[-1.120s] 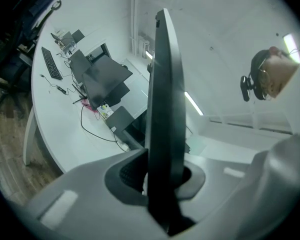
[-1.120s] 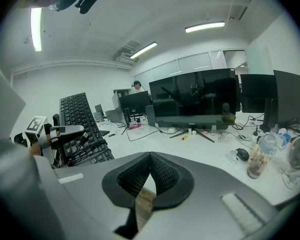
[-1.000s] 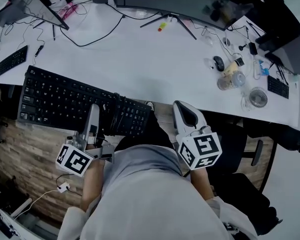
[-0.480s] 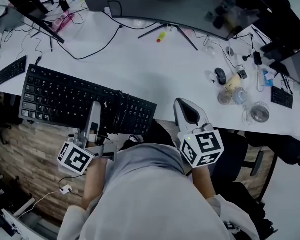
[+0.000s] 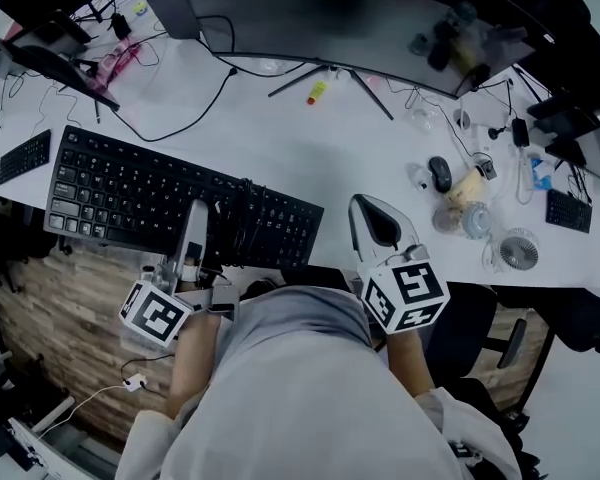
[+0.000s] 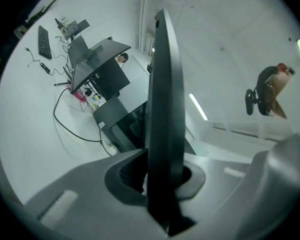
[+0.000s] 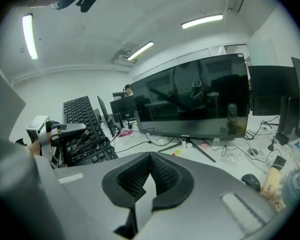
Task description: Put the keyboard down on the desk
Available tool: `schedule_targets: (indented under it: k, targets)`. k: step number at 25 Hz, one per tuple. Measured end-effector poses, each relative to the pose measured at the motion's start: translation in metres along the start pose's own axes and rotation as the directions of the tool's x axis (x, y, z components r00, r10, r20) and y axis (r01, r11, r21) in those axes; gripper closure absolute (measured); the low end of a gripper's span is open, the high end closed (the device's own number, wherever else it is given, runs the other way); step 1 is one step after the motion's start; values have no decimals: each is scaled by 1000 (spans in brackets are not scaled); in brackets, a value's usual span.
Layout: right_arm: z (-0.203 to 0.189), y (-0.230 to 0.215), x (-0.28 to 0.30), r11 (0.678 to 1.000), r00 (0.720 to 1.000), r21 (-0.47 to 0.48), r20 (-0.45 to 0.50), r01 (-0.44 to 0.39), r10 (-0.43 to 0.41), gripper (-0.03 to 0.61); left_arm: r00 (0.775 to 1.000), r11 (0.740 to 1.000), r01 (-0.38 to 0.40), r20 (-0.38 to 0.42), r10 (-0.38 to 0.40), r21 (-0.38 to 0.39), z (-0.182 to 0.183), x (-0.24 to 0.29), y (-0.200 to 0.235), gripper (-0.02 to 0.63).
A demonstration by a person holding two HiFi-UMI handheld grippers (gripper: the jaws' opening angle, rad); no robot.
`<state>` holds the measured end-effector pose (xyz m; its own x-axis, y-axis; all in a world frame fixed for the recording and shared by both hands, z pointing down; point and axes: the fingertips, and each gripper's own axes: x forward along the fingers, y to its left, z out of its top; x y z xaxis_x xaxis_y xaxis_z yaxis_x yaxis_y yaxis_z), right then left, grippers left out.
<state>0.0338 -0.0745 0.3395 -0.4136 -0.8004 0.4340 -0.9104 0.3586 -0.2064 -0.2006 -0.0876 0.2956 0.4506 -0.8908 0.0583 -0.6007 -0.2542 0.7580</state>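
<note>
Keyboard [image 5: 170, 193]: held over the near-left part of the desk [image 5: 310, 158]. Its near long side sits at or past the desk's front edge. Whether it touches the desk cannot be told.
Left claw [image 5: 195, 220]: clamped on the keyboard's near long side, about mid-length. Its own view shows the keyboard [image 6: 162, 84] edge-on between the jaws.
Right claw [image 5: 373, 223]: jaws together on nothing, hanging over the front edge just right of the keyboard.
Cord [image 5: 243, 218]: a bundle lies across the keys, just beside the left claw.
Risk, tipping: one claw alone holds a long board by one side. Either end could sag or swing and strike the desk first.
Risk, falling: if let go here, the near side may lack support, and the keyboard could slide off to the floor [image 5: 50, 298].
Risk, snag: the cord could catch on the left claw as it lets go and drag the keyboard along.
Edges: the desk's front edge runs right under the keyboard. A small keyboard [image 5: 25, 156] lies near its left end, and a black cable [image 5: 180, 118] lies beyond its far side.
Open room: bare desk lies between the keyboard and the monitor [image 5: 330, 13], probably enough to set the keyboard further in. The mouse [image 5: 439, 173] and the clutter round it are well apart to the right.
</note>
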Motion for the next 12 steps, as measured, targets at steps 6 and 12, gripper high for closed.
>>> schedule_targets:
  k: [6,12]
  targets:
    - [8,-27,13,1000,1000,-5,-8,-24,24,583,1000,1000,7,9,-7,-17,-11,38,-6,614]
    - [12,-50,16,1000,1000,0,-11,-19,19,583,1000,995,18,2,-18,-96,-27,61,-6,614]
